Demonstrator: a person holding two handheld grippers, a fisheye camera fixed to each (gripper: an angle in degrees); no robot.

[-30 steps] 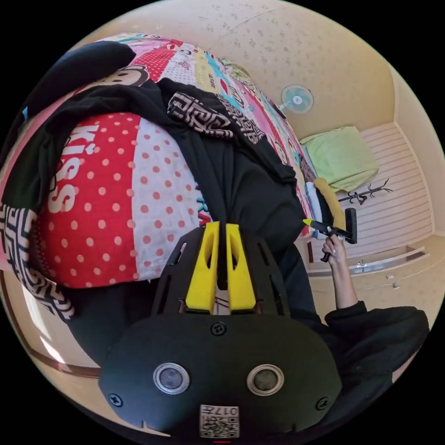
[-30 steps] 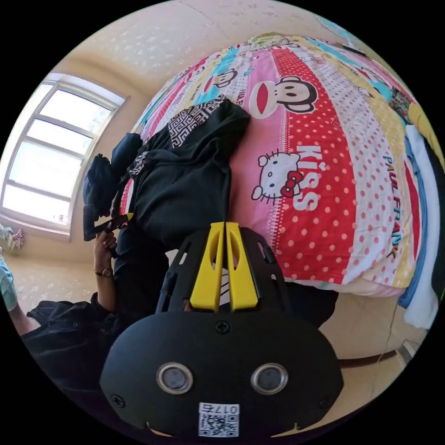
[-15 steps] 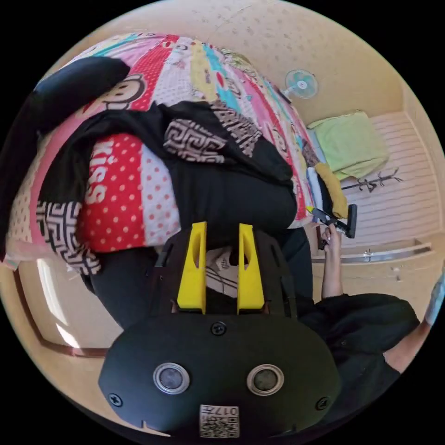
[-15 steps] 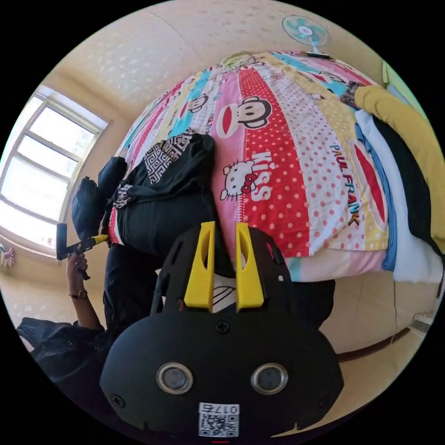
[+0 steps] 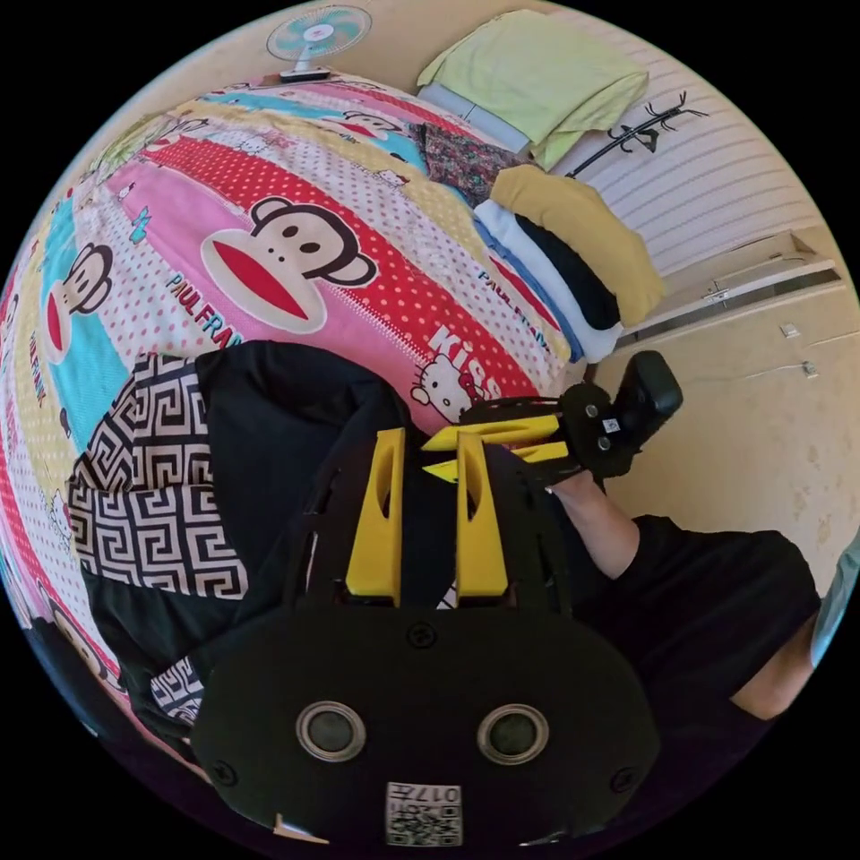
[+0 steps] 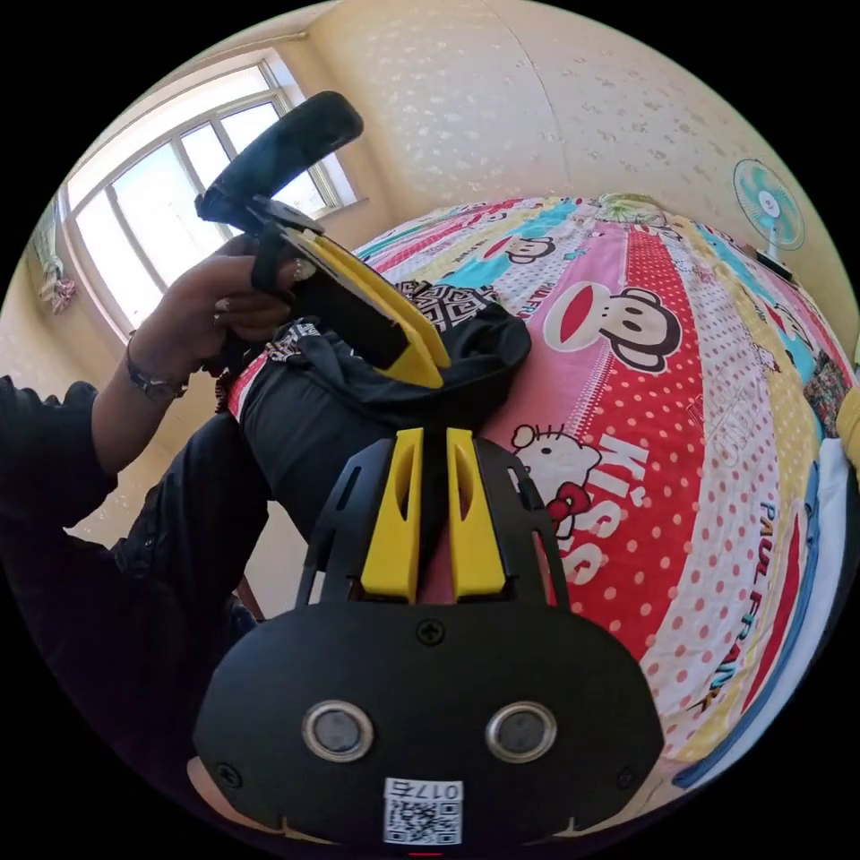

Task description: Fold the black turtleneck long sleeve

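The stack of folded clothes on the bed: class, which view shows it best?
The left gripper view: the stack of folded clothes lies in full sight with its layers told apart, yellow on top. The right gripper view catches only a sliver of its edge at the picture's rim.

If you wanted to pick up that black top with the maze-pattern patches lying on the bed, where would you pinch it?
Probably the black top's plain black fold, not the patterned patch. It lies bunched at the bedspread's near edge, so coming from that edge, where both grippers' fingers already sit, looks easiest.
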